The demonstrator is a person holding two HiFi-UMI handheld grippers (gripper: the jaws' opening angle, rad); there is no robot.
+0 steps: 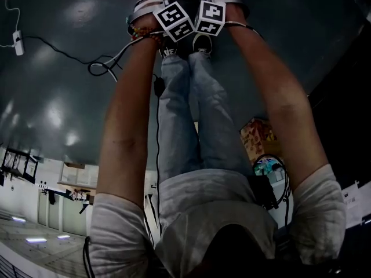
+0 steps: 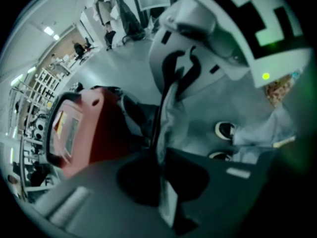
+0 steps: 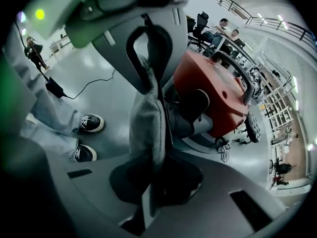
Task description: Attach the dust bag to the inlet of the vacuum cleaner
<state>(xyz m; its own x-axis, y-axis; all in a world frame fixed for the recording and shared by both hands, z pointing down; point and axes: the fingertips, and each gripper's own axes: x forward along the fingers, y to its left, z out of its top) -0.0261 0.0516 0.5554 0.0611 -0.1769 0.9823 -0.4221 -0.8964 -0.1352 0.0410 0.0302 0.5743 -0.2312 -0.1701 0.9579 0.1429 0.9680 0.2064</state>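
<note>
Head view: we look down along our two bare arms to the left gripper and right gripper, held close together above our shoes on the grey floor. The bag is hidden here.

Left gripper view: our jaws are clamped on the edge of the grey fabric dust bag, which hangs just beside the red vacuum cleaner.

Right gripper view: these jaws also pinch the bag, so both tools hold it. A dark round opening on the vacuum sits just behind the fabric. We judge the bag is at the machine but not yet fitted on its inlet.
</note>
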